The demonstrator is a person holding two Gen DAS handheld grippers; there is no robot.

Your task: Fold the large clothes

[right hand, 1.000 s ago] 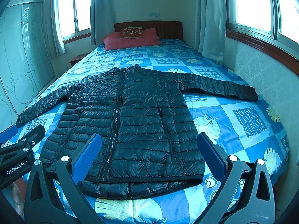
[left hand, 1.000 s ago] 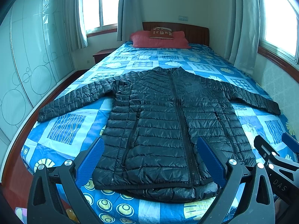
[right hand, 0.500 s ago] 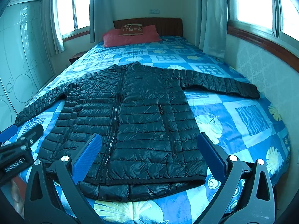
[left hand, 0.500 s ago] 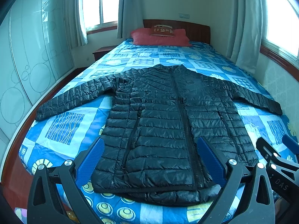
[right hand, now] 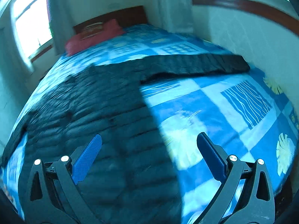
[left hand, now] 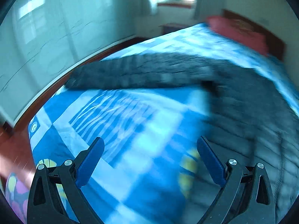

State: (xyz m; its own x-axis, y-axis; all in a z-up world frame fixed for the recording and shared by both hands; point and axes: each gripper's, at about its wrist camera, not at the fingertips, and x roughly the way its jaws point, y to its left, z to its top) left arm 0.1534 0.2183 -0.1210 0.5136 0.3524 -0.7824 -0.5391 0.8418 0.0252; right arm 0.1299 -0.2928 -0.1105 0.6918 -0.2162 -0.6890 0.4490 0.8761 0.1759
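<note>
Left wrist view, heavily blurred: my left gripper has its jaws wide and holding nothing, above the blue patterned bedspread, with the black quilted jacket flat on the bed and its left sleeve stretched toward the bed edge, well apart from the jaws. Right wrist view, also blurred: my right gripper likewise has wide, empty jaws over the jacket's side edge, the right sleeve reaching out toward the wall. I judge this the approach before the first fold; next each gripper needs to reach its sleeve's cuff and close on it.
</note>
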